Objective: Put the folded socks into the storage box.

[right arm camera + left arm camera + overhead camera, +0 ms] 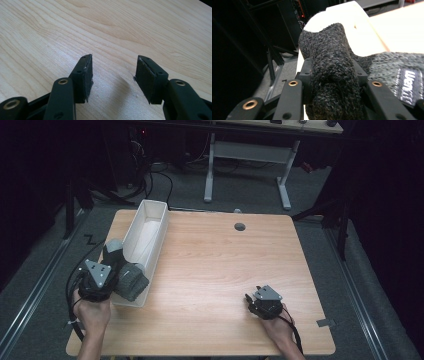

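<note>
Grey knitted wool fills the bottom middle of the left gripper view: a thick sock (332, 75) is pinched between the two black jaws, which press into its folded fabric from either side. A lighter grey stretch with a dark woven label runs off to the lower right of that frame, and the sock's white toe end rises toward the upper middle, against the pale wall of the bin (362, 32).

In the high view, the left gripper (107, 270) sits at the lower left, held in a hand (91, 312) coming up from the bottom edge, and the sock (131, 281) lies bunched over the near end of the bin. At the lower right, the right gripper (250, 300) hovers low over the wooden table (220, 265), well apart from the sock; in the right gripper view its jaws stand spread with bare wood grain between them, and the right gripper (113, 75) holds nothing.

Farther up the frame, the long white bin (156, 227) stretches along the table's left side toward the upper left corner. A small round hole (240, 226) marks the far edge of the tabletop. Beyond it, at the top middle, stand the white legs of another desk (247, 167) on grey floor.
</note>
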`<state>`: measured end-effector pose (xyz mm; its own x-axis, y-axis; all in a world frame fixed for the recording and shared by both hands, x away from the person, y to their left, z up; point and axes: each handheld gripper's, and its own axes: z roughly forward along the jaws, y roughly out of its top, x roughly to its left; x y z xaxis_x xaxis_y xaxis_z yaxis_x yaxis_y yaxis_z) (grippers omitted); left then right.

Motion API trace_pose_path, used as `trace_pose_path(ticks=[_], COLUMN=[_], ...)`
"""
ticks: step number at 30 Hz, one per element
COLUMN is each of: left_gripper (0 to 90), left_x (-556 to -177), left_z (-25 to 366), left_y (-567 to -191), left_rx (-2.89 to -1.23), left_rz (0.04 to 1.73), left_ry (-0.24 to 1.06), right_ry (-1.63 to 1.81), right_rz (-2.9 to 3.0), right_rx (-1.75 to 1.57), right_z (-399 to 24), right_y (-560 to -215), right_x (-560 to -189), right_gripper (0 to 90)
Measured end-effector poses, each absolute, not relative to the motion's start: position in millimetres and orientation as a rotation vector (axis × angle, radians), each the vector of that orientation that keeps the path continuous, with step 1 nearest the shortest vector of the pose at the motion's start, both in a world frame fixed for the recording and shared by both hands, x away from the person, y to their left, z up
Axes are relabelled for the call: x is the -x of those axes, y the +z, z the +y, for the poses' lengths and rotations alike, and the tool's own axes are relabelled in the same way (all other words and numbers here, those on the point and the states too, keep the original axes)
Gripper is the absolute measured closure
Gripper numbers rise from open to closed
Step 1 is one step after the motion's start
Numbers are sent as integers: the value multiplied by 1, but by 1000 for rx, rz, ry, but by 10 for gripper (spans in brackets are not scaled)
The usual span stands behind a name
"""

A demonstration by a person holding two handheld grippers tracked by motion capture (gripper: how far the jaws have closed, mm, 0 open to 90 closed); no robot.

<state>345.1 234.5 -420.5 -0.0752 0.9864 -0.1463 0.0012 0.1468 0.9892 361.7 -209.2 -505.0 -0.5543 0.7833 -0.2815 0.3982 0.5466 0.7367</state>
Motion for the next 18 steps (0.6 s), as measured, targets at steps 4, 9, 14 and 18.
trace_pose_path(ticks=[4, 9, 14, 18], left_gripper=[642, 642, 643, 643], left_x=[-346, -349, -352, -356], left_z=[233, 233, 232, 232], left_y=[-424, -427, -430, -433], left_rx=[-1107, -1148, -1178, -1192], left_rz=[1337, 1355, 1372, 1402], left_ry=[1139, 1111, 1092, 1071], right_ry=[829, 829, 829, 829], right_rz=[2180, 2180, 2180, 2179], right_rx=[-947, -947, -947, -948], right_z=[-209, -209, -209, -209], right_y=[-505, -505, -505, -505], right_x=[-362, -362, -362, -362], right_gripper=[477, 477, 477, 477])
